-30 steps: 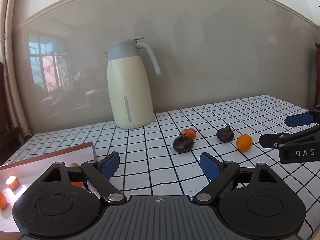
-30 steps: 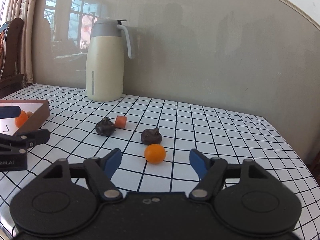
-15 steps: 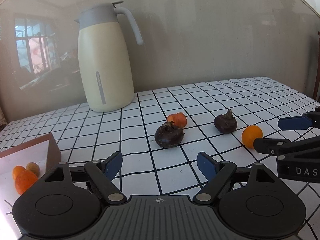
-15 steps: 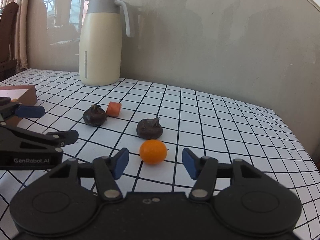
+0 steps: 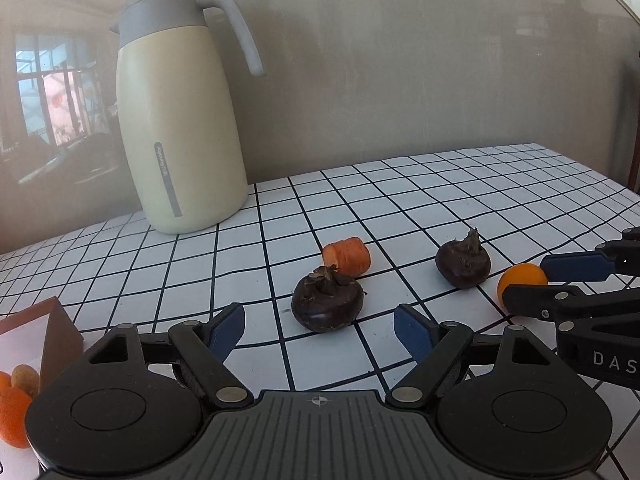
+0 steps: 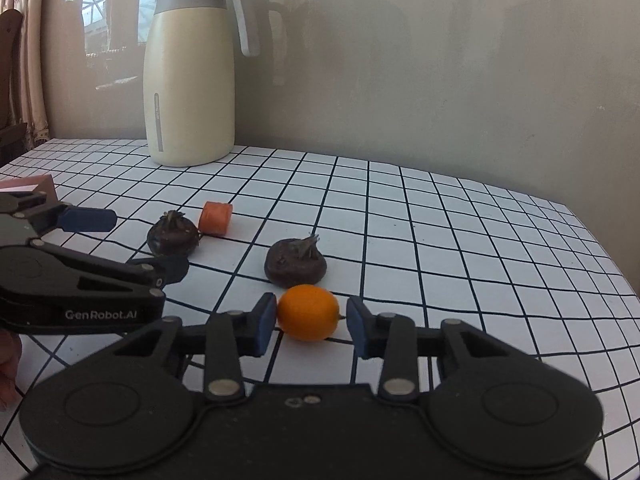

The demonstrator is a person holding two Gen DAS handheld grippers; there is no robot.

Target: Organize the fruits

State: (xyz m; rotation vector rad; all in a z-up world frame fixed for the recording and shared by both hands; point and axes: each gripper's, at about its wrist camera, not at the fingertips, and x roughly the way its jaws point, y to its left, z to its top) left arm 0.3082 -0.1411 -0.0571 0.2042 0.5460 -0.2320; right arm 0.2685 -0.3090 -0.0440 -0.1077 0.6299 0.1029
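A counter point(image 5: 460, 200) covered in a white cloth with a black grid carries the loose produce. A small round orange kumquat-like fruit point(image 6: 308, 312) lies at the near edge of the group, bracketed by the blue pads of the right gripper point(image 6: 311, 322). Its jaws have just been closing on the fruit; the left pad is seen touching the skin, while a thin gap appears to remain at the right pad, so the fruit is enclosed but is not judged firmly clenched yet. The fruit is approached from the side at counter level, presumably so that its widest part is caught and it cannot roll away.

Just beyond it sits a dark brown water chestnut with a dry tuft point(image 6: 295, 262). Further left, a second dark brown water chestnut point(image 5: 327, 305) rests just beside a short orange carrot chunk point(image 5: 347, 256). The left gripper point(image 5: 319, 330) is held released, jaws spread wide, with this second chestnut lying ahead of and between the pads, untouched; it seems lined up as the next pick.

At the far left, a brown-rimmed tray with a white floor point(image 5: 60, 332) already holds a few small orange fruits point(image 5: 14, 412), which suggests the sorting destination. A tall cream jug with a grey lid and handle point(image 5: 180, 120) stands at the far side near the wall, well apart from the fruit.
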